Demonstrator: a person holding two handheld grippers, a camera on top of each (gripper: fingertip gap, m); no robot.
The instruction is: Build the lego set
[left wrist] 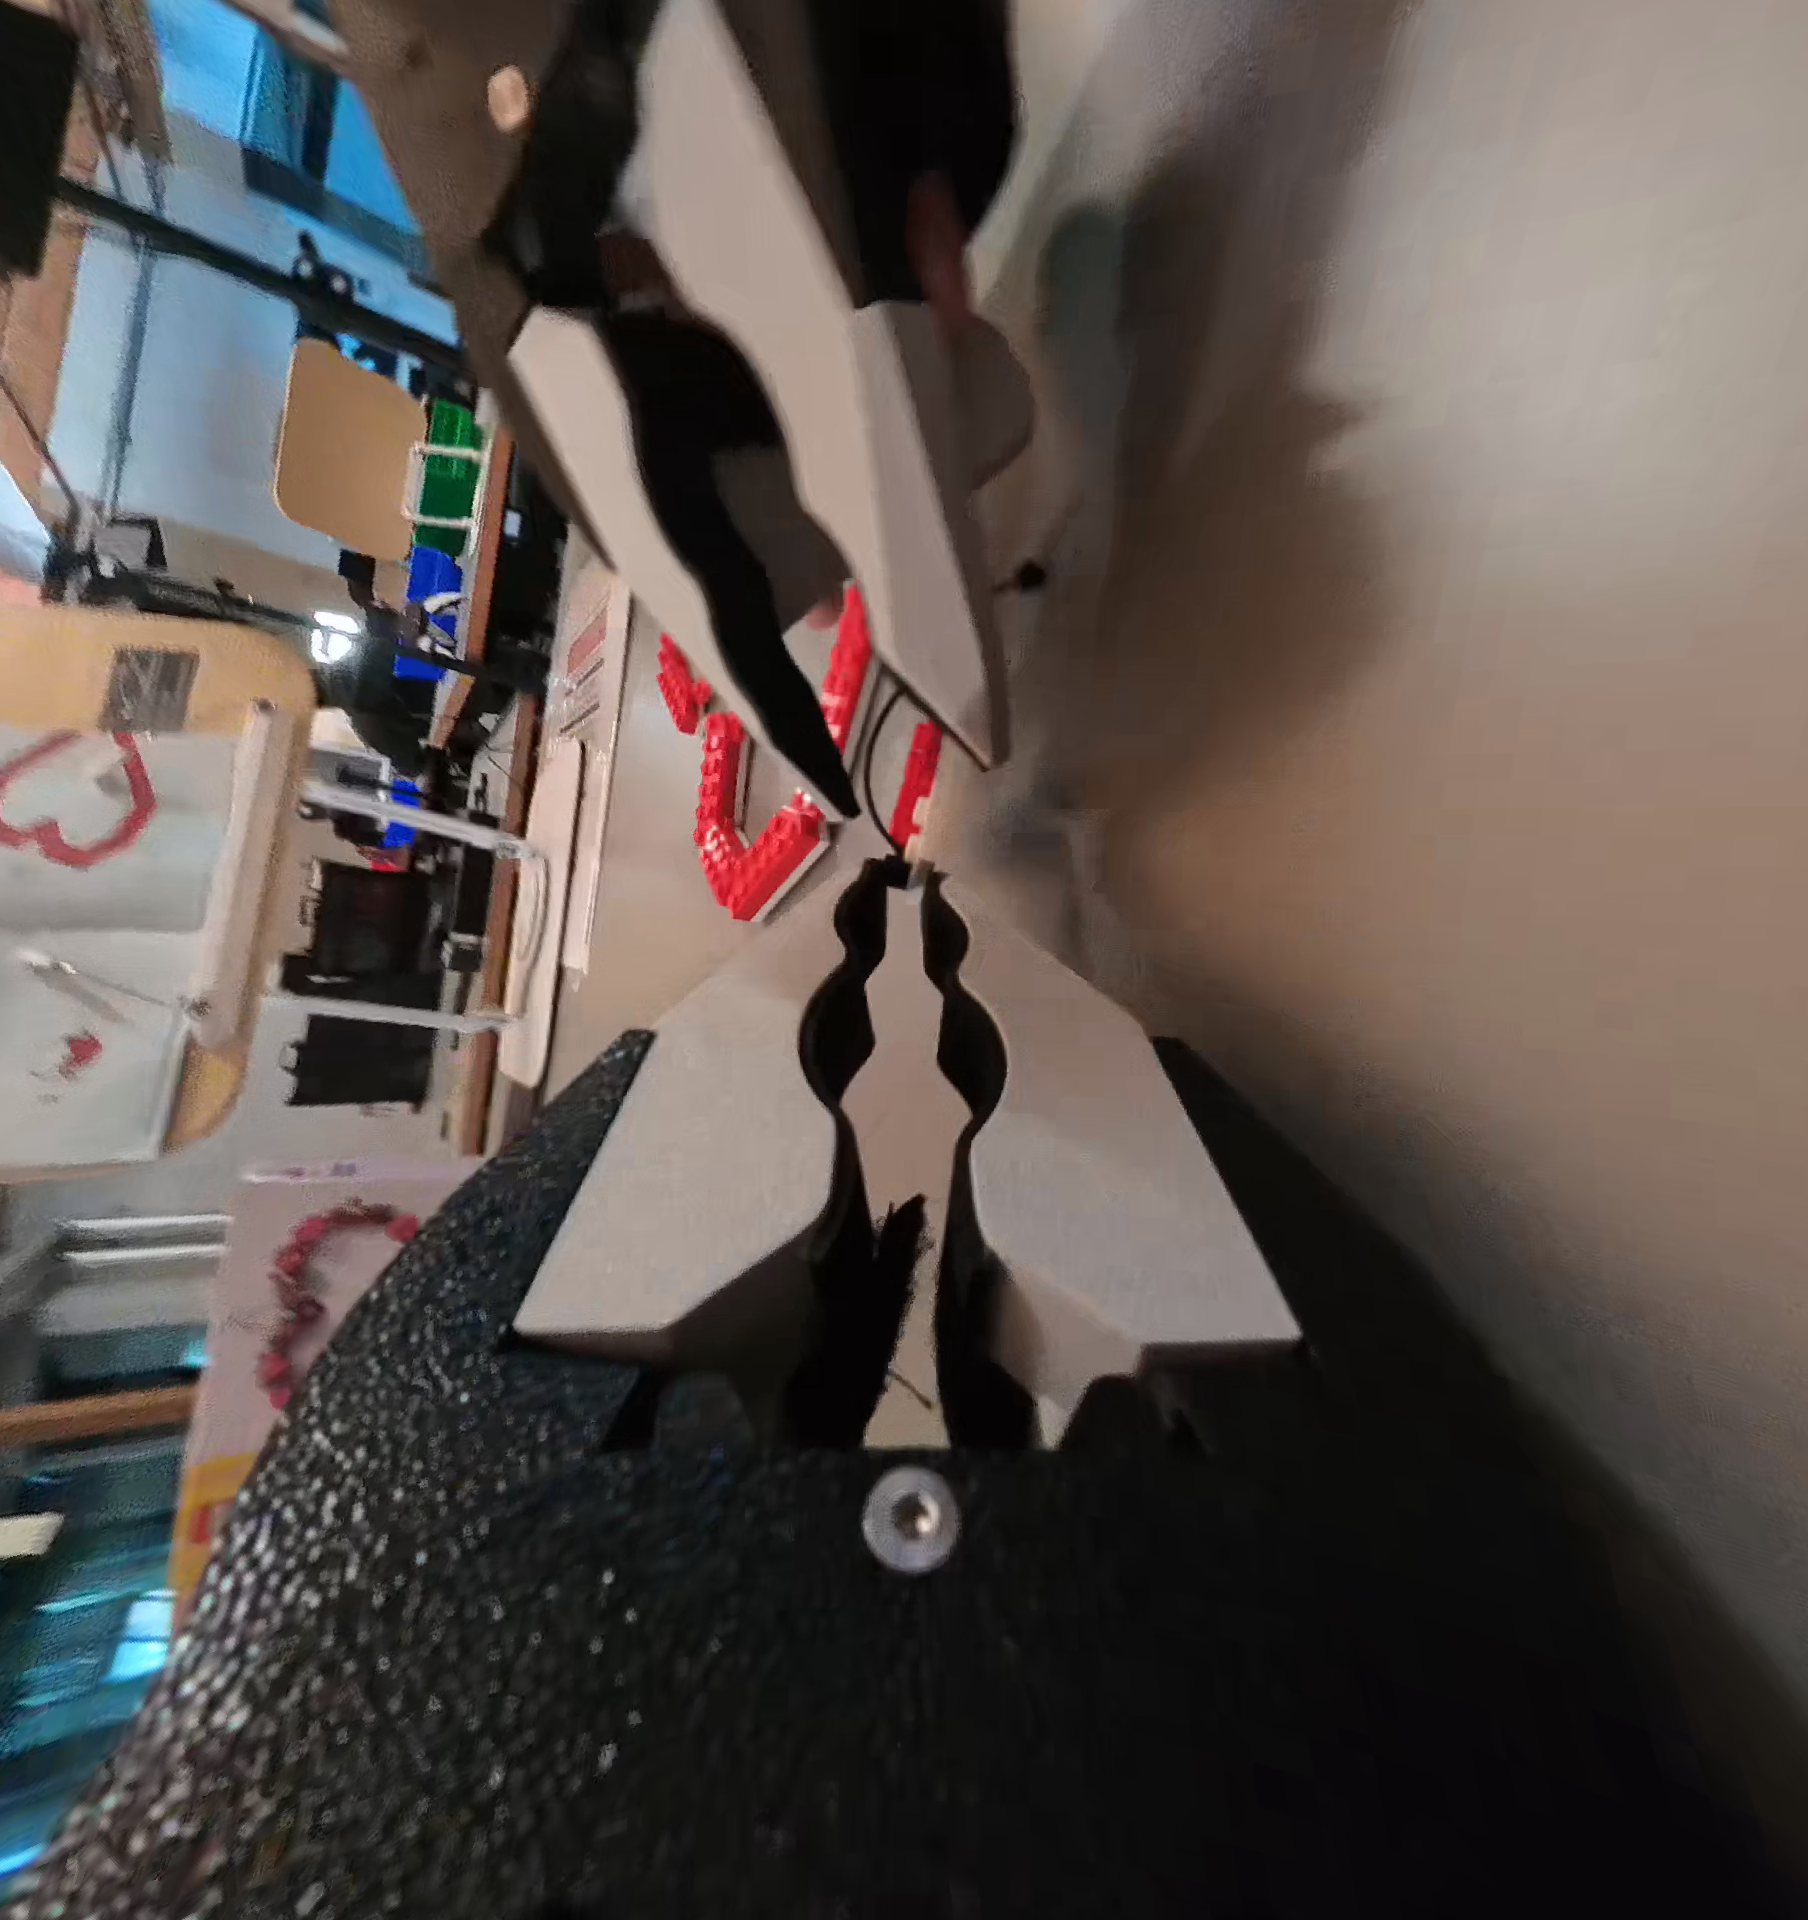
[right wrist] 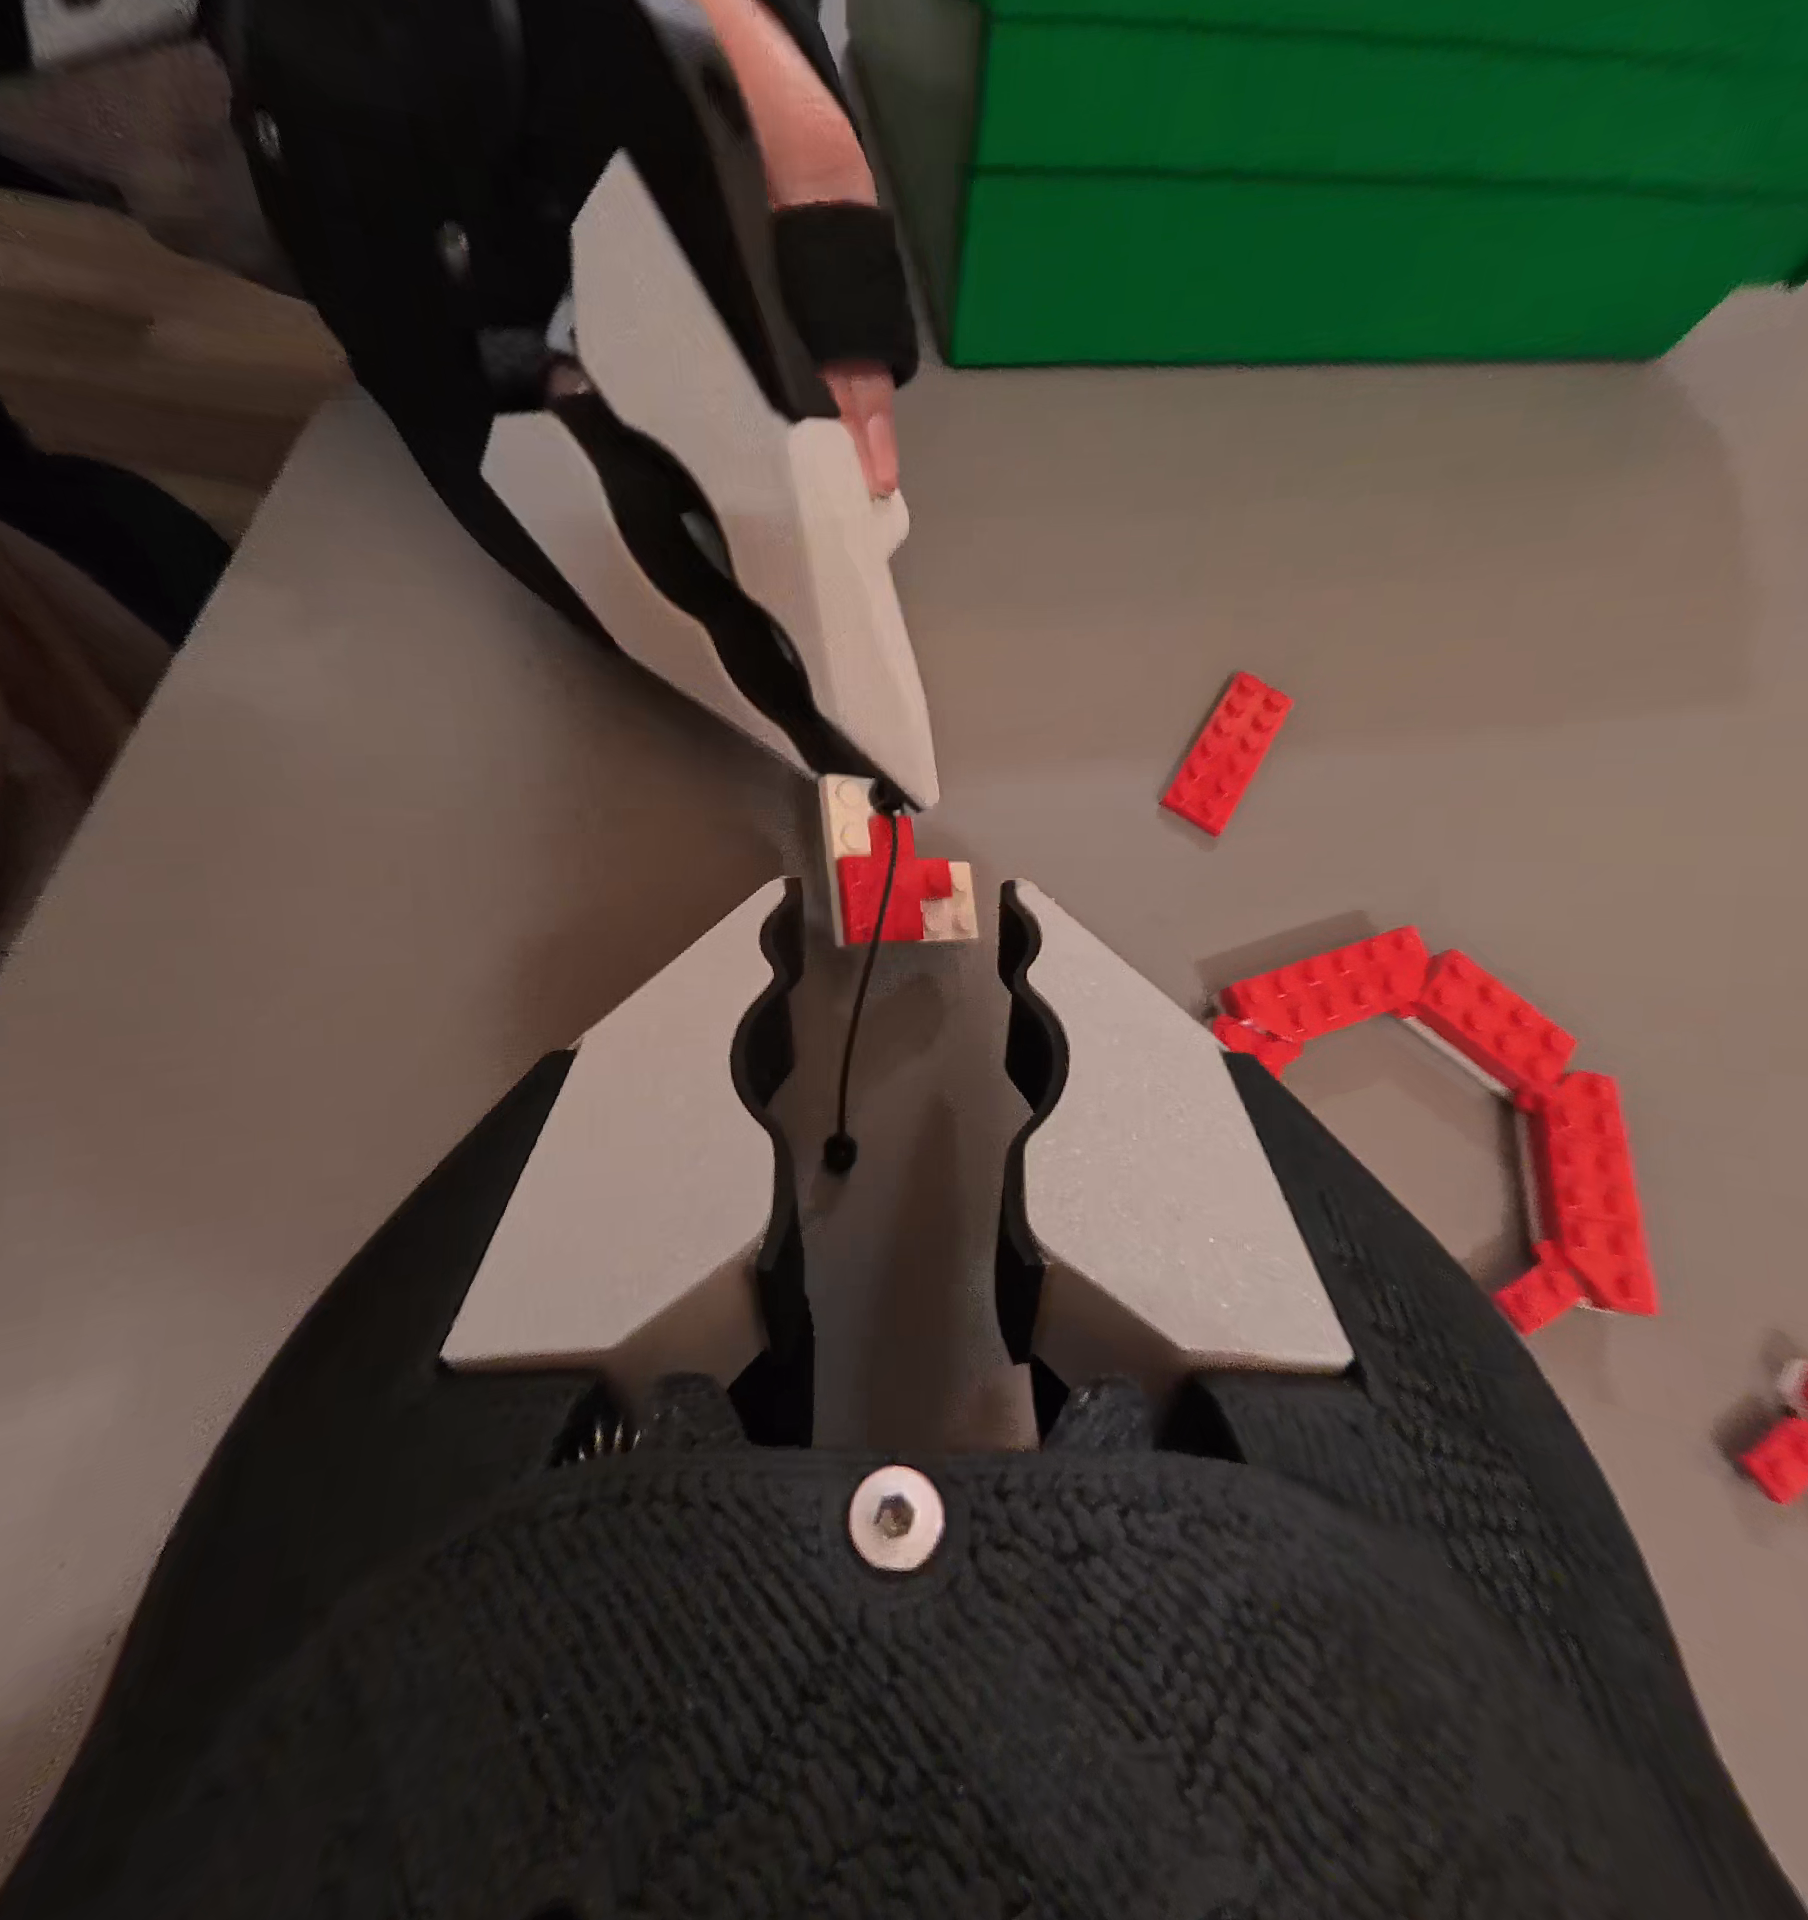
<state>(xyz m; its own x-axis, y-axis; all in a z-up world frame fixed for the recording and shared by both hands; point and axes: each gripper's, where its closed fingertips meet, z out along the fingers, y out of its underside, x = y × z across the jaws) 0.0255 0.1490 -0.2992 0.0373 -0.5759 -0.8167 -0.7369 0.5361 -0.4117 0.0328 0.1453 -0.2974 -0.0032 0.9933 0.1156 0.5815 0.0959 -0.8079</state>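
Pinching hard, my left gripper (right wrist: 905, 800) had its tips pressed together on the top corner of the small red-and-white assembly (right wrist: 895, 883), where a thin black cord (right wrist: 864, 997) was also caught; the cord hung down to a small bead.

My right gripper (right wrist: 900, 899) stood spread, one finger at each side of the assembly's lower edge, neither pad clearly touching it. The assembly lay straight ahead of the right gripper, between its tips, its wider side running across the gap. Judged: right only needs to close, not travel.

It looked lifted off the grey table (right wrist: 412, 727), though I could not be sure.

Further out on the right side: a loose red plate (right wrist: 1227, 767), the curved chain of red plates (right wrist: 1482, 1081), another red fragment (right wrist: 1804, 1444) at the edge, all well apart from both grippers. Green bin (right wrist: 1399, 177) at the back.
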